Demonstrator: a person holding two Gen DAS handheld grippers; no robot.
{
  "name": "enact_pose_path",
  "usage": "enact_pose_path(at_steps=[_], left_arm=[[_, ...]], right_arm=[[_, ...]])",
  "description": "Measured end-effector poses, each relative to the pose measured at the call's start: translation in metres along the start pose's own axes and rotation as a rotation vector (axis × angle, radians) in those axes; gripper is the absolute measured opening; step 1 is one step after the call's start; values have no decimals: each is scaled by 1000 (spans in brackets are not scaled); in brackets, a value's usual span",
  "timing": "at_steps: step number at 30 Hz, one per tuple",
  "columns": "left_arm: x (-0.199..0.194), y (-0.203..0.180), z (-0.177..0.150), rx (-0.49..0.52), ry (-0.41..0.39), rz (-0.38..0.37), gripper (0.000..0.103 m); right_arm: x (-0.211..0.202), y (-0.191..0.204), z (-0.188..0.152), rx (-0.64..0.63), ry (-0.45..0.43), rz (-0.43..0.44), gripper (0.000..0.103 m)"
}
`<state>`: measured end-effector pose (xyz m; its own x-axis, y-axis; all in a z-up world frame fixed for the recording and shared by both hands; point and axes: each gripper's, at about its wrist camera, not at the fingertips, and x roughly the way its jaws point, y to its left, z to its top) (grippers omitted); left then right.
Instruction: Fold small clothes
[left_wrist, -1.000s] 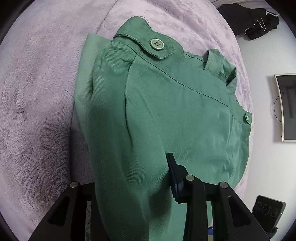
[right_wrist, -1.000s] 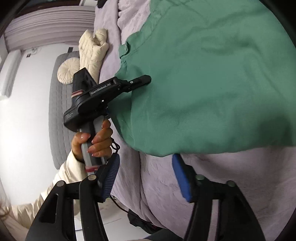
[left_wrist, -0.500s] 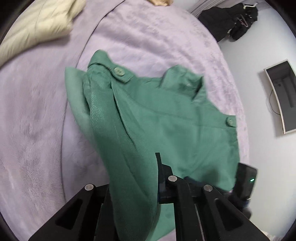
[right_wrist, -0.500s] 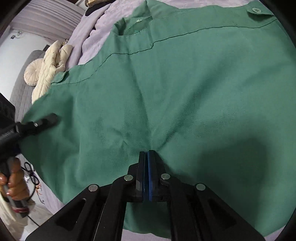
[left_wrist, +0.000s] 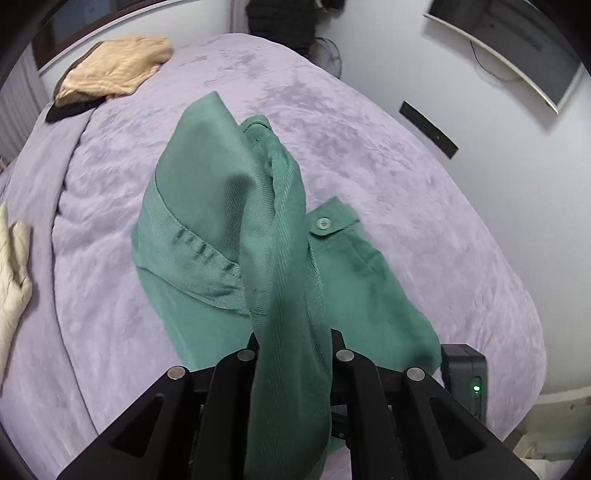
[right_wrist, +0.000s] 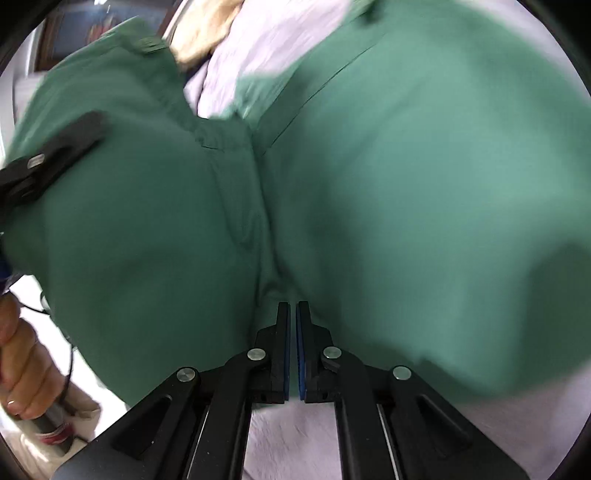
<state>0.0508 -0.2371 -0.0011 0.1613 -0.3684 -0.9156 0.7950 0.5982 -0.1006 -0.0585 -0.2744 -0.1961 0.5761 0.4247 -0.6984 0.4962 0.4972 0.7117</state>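
Lilac bedspread (left_wrist: 388, 155) lies under your green shirt (left_wrist: 207, 206); your left gripper (left_wrist: 293, 343) and right gripper (right_wrist: 292, 314) each pinch its fabric.

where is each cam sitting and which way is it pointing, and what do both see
Left wrist: sits on the left gripper, facing steeply down its fingers at the green garment it clamps over the lilac bedspread; only its own black fingers show.
Right wrist: sits on the right gripper, facing down and forward at the garment pinched in its shut pads; the person's left hand shows at the left edge.
Shared: the garment, the bedspread, and each view shows part of the other gripper.
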Motion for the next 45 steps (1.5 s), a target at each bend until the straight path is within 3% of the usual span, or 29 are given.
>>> enact_pose_path(at_steps=[2,4,7,11,13,14,15,16,17,20,21,27,31,34,36,37,38,39,43,45], left_arm=[[34,-35,10,63,29,31,13],[68,-60,12,90,60,35,23],[105,-87,7,115,114,49,24],[97,-96,-2,130,74,67,24],[82,-94,-2,118,50,12,42],[75,-93,-2,109,26,-22,72],[64,-92,0,103,-15,-38,93],[51,-92,-1,110,-64,-39,97],[39,-92,-1,126,-98,-37,97],[15,-75,-3,102,-146,-12,97],[12,-64,-3,78,-155,-1,97],[12,38,-22,-164,-124,158,97],[43,97,-53,-290,-12,260,97],[61,116,-73,-365,47,279,97],[65,120,-79,-402,61,274,97],[67,120,-80,-417,61,269,97],[66,119,-78,-422,57,267,97],[62,116,-75,-422,47,262,97],[53,105,-43,-348,-26,236,97],[57,100,-22,-311,-39,232,97]], right_arm=[[-22,-31,-1,87,-38,20,5],[-36,-64,-3,183,-62,24,5],[-44,-93,-5,274,-80,102,5],[-48,-102,-1,276,-86,123,5],[-49,-102,2,277,-92,123,5],[-51,-104,5,278,-97,123,5],[-57,-108,11,281,-101,122,5],[-60,-108,13,283,-106,122,5],[-67,-112,19,285,-113,127,9],[-77,-117,34,311,-144,176,47],[-77,-119,39,326,-155,217,54],[-80,-135,59,429,-198,434,54],[-65,-129,87,430,-171,489,62],[-58,-115,100,398,-125,445,71],[-53,-98,104,354,-76,353,68],[-44,-79,115,315,-56,298,61],[-41,-70,119,260,-31,230,26],[-41,-62,122,219,-21,199,8],[-72,-36,127,65,-108,206,7],[-76,-51,129,106,-101,114,7]])
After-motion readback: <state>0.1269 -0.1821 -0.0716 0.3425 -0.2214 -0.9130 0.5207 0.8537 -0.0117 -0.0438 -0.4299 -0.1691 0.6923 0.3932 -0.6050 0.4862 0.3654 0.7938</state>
